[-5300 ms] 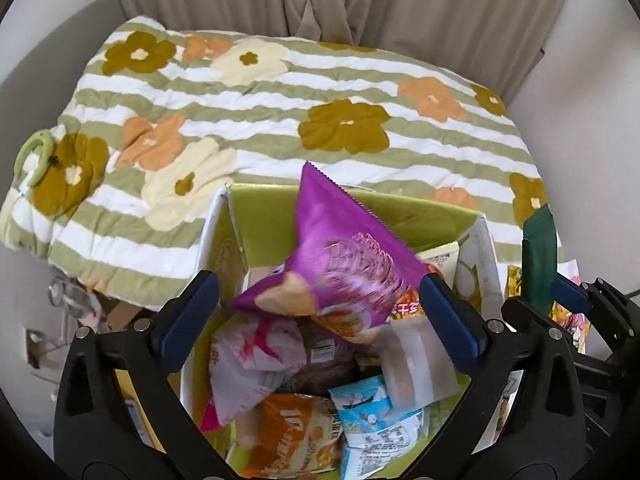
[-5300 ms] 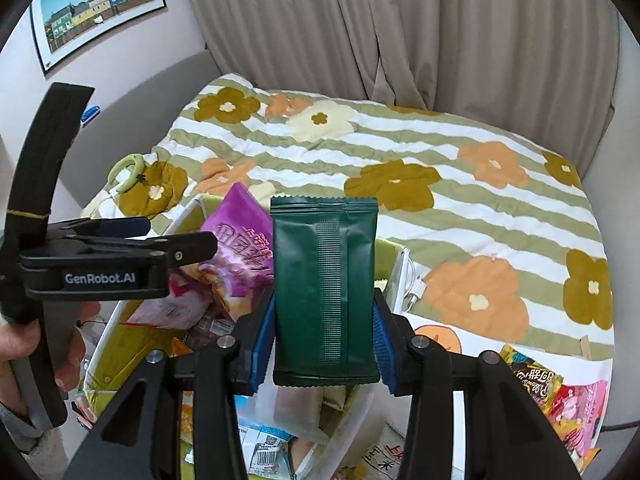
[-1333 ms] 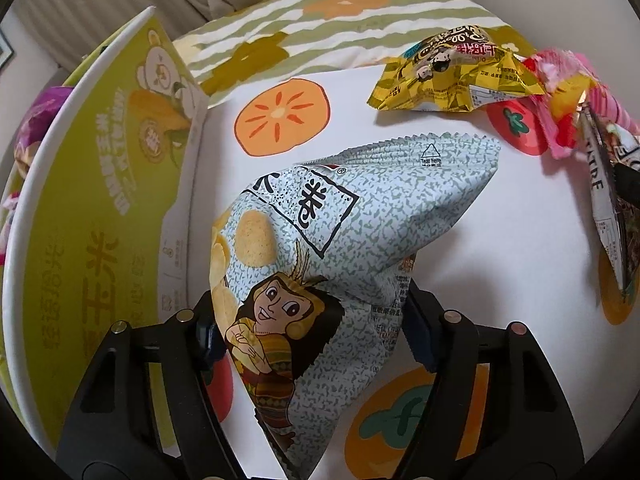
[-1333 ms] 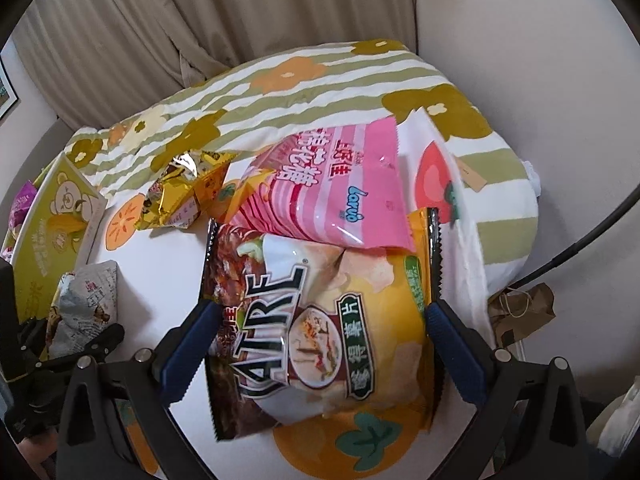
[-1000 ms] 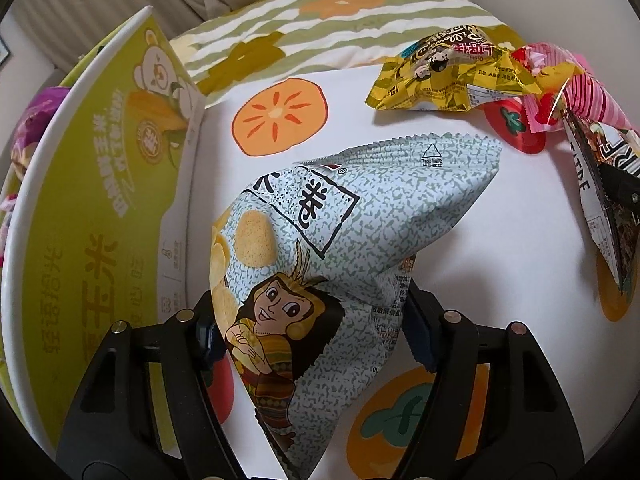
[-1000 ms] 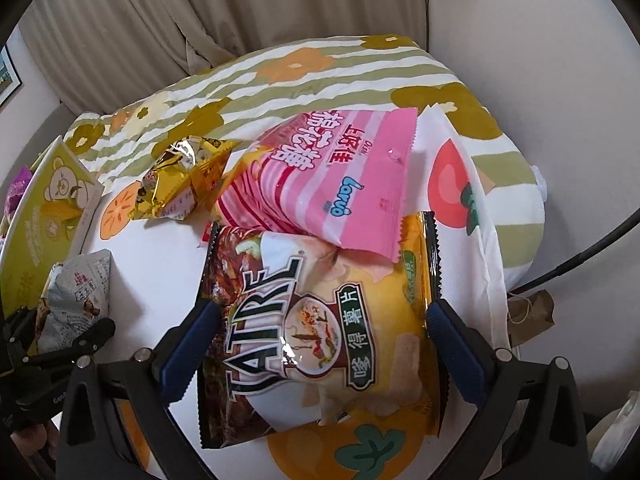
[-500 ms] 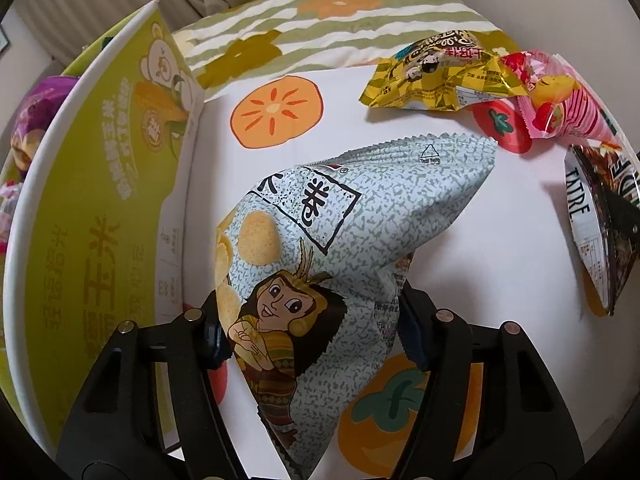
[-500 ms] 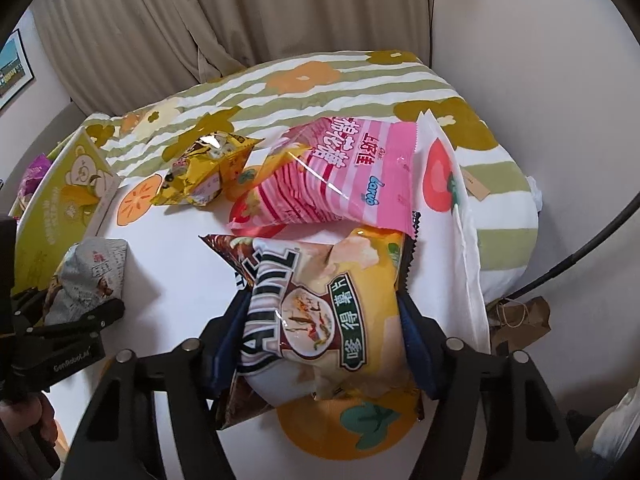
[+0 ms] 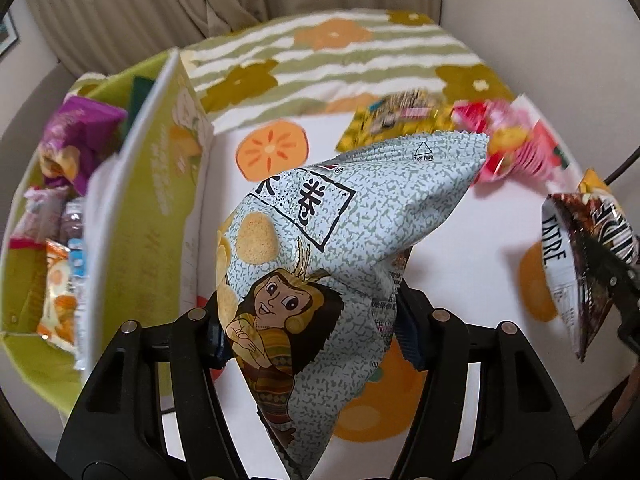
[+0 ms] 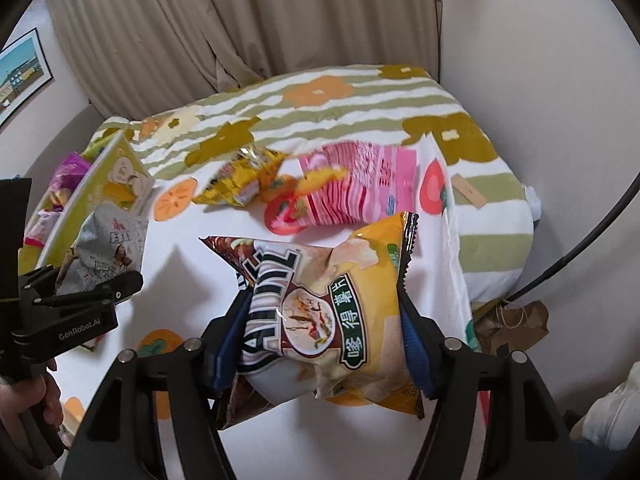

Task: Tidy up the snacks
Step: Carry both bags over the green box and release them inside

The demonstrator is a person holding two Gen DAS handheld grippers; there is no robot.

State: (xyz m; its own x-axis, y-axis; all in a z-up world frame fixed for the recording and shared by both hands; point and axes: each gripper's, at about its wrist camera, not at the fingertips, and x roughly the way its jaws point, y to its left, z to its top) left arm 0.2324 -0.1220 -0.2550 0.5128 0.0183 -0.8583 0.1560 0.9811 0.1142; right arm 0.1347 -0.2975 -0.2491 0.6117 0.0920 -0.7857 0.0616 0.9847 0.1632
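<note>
My left gripper (image 9: 308, 332) is shut on a grey-speckled snack bag with a cartoon woman (image 9: 328, 248), held above the white fruit-print cloth (image 9: 460, 232). The green carton (image 9: 132, 216) stands to its left with several snack packs inside. My right gripper (image 10: 324, 344) is shut on a yellow and brown chip bag (image 10: 332, 300), lifted off the cloth; that bag also shows in the left wrist view (image 9: 580, 256). A pink striped bag (image 10: 360, 184) and a yellow bag (image 10: 244, 176) lie on the cloth beyond. The left gripper with its bag (image 10: 108, 248) shows at the left of the right wrist view.
A striped flower blanket (image 10: 320, 108) covers the bed behind the cloth. Beige curtains (image 10: 240, 20) hang at the back. A brown paper bag (image 10: 516, 324) lies on the floor at the right, beside the bed edge.
My right gripper closed on the chip bag and lifted it. My left gripper rose with the grey bag, bringing the carton's inside into view.
</note>
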